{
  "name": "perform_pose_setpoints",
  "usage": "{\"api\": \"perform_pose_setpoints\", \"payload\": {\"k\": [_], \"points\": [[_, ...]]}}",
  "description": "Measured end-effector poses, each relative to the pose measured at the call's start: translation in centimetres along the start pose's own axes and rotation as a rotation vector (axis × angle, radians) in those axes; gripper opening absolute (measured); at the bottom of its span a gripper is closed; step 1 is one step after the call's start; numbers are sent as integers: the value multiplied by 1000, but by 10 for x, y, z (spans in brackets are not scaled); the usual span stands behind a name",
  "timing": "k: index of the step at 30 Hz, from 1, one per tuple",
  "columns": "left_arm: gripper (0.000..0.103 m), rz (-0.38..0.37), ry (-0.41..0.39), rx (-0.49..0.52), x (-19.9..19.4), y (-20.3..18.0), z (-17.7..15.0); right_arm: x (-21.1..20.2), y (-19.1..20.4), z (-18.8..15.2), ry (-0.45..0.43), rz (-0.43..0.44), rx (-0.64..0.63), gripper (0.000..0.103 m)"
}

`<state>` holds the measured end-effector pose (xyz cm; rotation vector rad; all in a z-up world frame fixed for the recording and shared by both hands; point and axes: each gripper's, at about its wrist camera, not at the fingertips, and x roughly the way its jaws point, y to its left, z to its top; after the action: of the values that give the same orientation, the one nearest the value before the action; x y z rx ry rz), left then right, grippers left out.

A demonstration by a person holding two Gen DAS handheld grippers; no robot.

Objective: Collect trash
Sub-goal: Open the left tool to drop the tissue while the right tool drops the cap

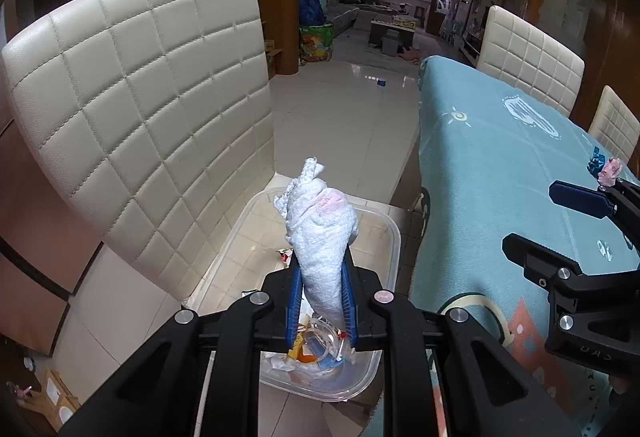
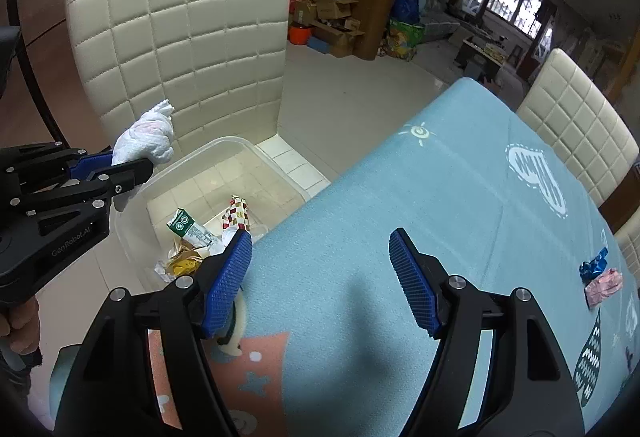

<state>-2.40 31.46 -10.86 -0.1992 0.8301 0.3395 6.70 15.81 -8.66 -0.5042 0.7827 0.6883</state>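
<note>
White crumpled tissue (image 1: pixel 320 233), with a faint pink stain near the top, is clamped between the blue pads of the left gripper (image 1: pixel 320 277), and it's hanging right over the clear plastic bin (image 1: pixel 394 237) that sits on the cream chair (image 1: pixel 140 109). So the step in hand looks like the drop. The bin is directly below and a bit ahead of that gripper, and there's already a pile of wrappers (image 2: pixel 208 237) in the near end.

To do it well I'd just spread the pads while the wad is inside the rim line, not out past the near edge. Tissue is light and can cling to ribbed pads, so a small downward tilt before letting go should help it fall clear.

Right gripper (image 2: pixel 320 277) is wide open with nothing in it, hovering over the teal-clothed worktop (image 2: pixel 400 177). Off to its far right are two more bits of trash: a blue foil wrapper (image 2: pixel 594 265) and a pink wrapper (image 2: pixel 604 287), touching or nearly so. Probably next in line.

Hard to tell: the gripper body covers the lower end of the tissue and much of the bin's near side, and the worktop edge hides part of the bin in the right wrist view.
</note>
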Motion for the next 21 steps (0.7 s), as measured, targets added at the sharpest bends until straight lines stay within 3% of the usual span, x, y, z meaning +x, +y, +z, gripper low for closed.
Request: {"api": "perform_pose_setpoints", "payload": {"k": [12,13,15,16,17,21], "points": [[18,36,27,24,7,-10,4,2,-8,-3,0,6,27,73],[22,33,30,19,7,-9,4,2,-9,-4,0,7,28,73],[40,24,35,-3,6,-7,5,1,-10,-4,-2,6,34,73],[58,26,32,-11,5,-6,5,0,-11,-5,-3,5,37,73],[67,33,22,-19,4,-6,6,-1,-13,-6,-5,5,40,74],[74,42,8,-29,-1,-5,7,-4,-18,-8,-7,6,59,74]]}}
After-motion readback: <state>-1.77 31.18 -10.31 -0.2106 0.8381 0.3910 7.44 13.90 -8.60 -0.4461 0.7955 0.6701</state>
